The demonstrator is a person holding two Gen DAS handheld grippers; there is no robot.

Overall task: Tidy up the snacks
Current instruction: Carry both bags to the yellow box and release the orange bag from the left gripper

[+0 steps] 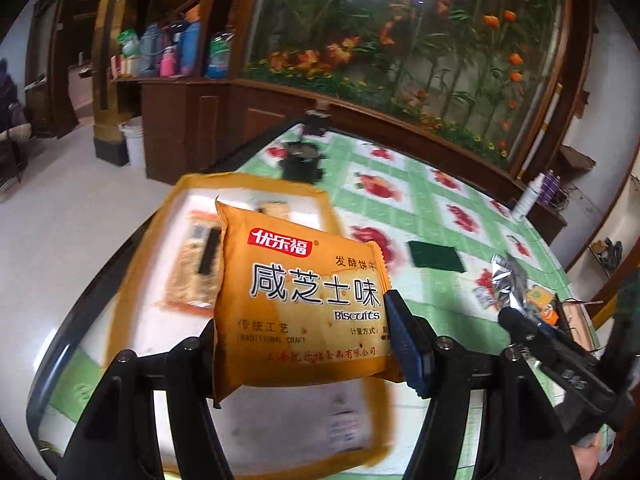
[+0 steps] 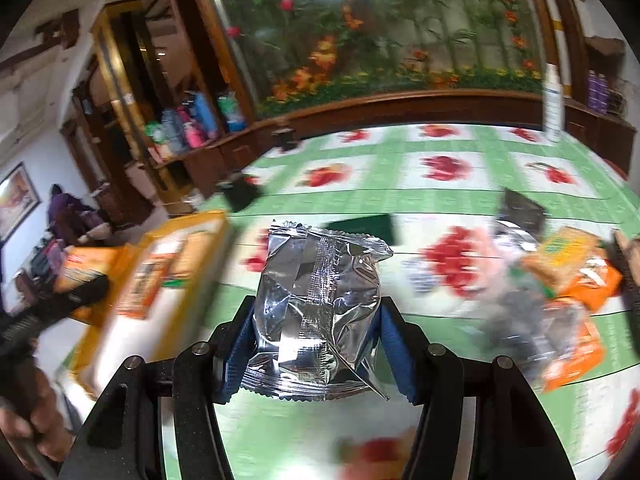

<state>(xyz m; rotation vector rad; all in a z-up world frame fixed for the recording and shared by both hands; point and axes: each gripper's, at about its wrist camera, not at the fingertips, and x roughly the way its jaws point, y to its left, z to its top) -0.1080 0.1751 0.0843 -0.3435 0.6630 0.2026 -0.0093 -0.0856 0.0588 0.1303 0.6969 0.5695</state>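
Note:
My left gripper (image 1: 304, 344) is shut on an orange biscuit packet (image 1: 304, 300) with Chinese print, held above a yellow-rimmed box (image 1: 256, 188) at the table's left edge. The box holds a snack bar (image 1: 196, 272) and another packet. My right gripper (image 2: 316, 340) is shut on a silver foil packet (image 2: 316, 304), held above the tablecloth. The box also shows in the right wrist view (image 2: 176, 248), left of the right gripper. The right gripper shows in the left wrist view (image 1: 560, 352), at the right.
The table has a green tablecloth (image 2: 400, 196) with red fruit prints. A pile of orange and silver snack packets (image 2: 560, 280) lies at the right. A dark green pad (image 1: 436, 256) lies mid-table. A white bottle (image 2: 554, 100) stands at the far edge. Dark objects (image 1: 300, 160) sit far left.

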